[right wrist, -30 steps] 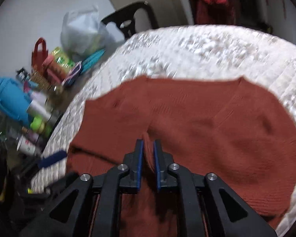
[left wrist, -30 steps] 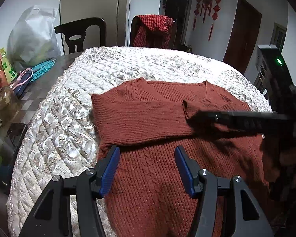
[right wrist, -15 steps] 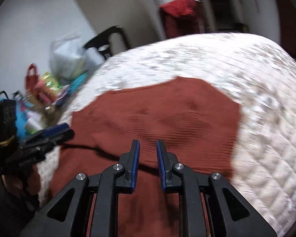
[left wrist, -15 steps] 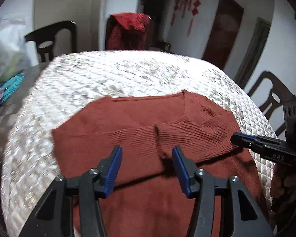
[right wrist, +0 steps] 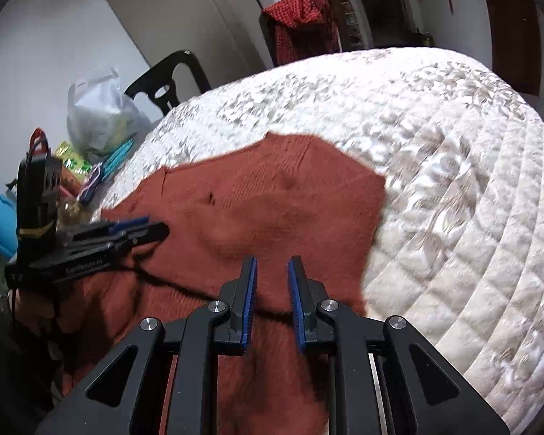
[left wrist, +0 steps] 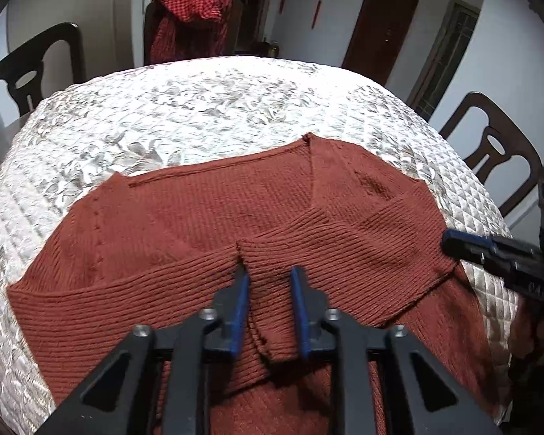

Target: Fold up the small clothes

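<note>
A: Sweater (left wrist: 185, 239) flat on the quilted counter (left wrist: 199, 108), both sleeves folded across. Left gripper (left wrist: 268, 290) jaws apart around the cuff (left wrist: 272, 257).

B: Right gripper (right wrist: 272, 290) also apart, empty — a snagged cuff could undo the fold.

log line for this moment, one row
step: sleeves folded in | left gripper: open over cuff | right gripper: open | sweater: flat on quilt

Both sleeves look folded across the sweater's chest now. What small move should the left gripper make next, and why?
Probably close the left gripper on the sleeve cuff lying between its open fingers, to straighten it. The cuff curls down over the sweater body instead of lying flat beside the other sleeve. The right gripper is open over the sweater's right side, holding nothing, so it does not hinder this.
</note>
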